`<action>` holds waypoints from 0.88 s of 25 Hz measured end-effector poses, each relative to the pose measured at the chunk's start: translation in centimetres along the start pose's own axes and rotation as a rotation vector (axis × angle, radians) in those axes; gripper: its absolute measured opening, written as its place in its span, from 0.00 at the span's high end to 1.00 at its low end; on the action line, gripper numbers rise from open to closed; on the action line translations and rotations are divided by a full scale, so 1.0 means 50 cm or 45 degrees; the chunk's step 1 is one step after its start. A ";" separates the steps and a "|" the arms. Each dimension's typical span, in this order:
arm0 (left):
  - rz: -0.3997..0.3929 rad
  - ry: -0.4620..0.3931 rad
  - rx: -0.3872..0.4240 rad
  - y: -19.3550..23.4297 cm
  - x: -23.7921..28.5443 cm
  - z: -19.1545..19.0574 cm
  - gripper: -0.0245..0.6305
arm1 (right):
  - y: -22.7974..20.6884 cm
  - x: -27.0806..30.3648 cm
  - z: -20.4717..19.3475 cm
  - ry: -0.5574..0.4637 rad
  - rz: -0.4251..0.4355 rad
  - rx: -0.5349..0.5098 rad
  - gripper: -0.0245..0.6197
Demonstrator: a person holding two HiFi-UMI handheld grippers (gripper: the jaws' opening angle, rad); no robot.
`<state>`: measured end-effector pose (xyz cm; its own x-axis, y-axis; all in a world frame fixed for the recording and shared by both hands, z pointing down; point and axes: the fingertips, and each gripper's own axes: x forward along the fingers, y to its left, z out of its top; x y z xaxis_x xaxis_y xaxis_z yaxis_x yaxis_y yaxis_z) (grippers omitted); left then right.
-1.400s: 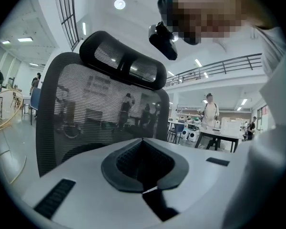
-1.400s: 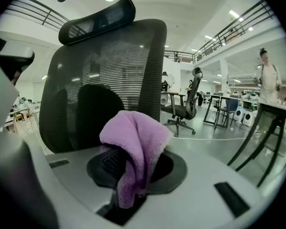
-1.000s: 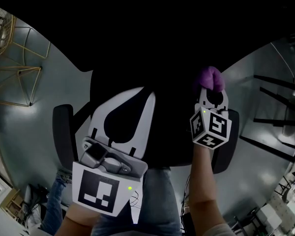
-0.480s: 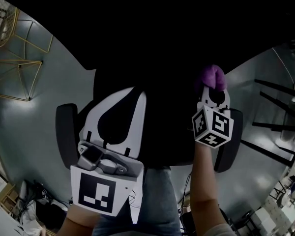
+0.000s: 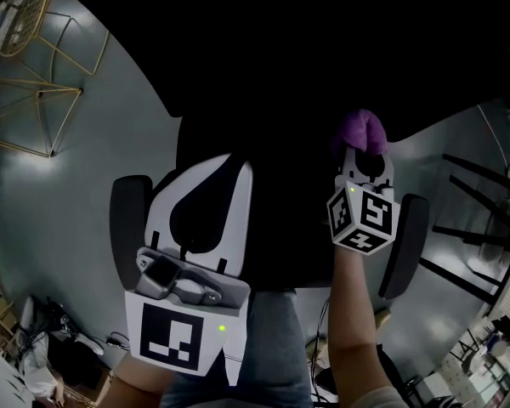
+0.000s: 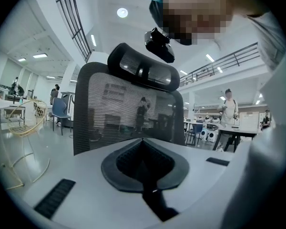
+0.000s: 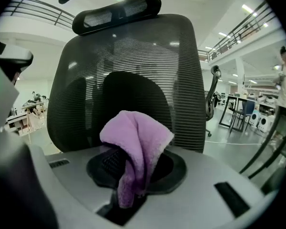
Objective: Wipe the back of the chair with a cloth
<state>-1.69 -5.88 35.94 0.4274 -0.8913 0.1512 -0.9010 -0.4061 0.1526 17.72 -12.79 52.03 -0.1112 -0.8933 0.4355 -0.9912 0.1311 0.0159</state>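
Note:
The black mesh chair back [image 7: 133, 75] with its headrest [image 7: 117, 13] stands close in front of both grippers; in the head view it is a dark mass [image 5: 272, 185] between them. My right gripper [image 5: 363, 153] is shut on a purple cloth [image 5: 361, 133], which bunches up out of the jaws [image 7: 136, 147] just short of the mesh. My left gripper [image 5: 236, 167] is shut with nothing in it and points at the chair back [image 6: 128, 113] from lower left.
The chair's armrests [image 5: 129, 228] [image 5: 405, 245] stick out on either side. A gold wire-frame chair [image 5: 34, 100] stands far left and black table legs [image 5: 480, 249] far right. Standing people and tables [image 6: 227, 109] show beyond the mesh.
The chair and floor have shifted slightly right in the head view. Both grippers hold nearly the same places, and the cloth stays in the right one.

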 end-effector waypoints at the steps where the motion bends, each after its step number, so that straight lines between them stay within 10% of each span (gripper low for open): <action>1: 0.008 -0.002 -0.002 0.005 -0.004 0.000 0.94 | 0.009 0.002 0.000 0.001 0.011 -0.005 0.81; 22: 0.139 -0.042 -0.020 0.081 -0.091 0.005 0.94 | 0.203 0.031 0.009 0.011 0.188 -0.019 0.81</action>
<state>-7.31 -3.54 35.63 0.3241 -0.9362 0.1357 -0.9405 -0.3035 0.1526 7.44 -13.04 52.47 -0.2549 -0.8602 0.4416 -0.9630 0.2670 -0.0357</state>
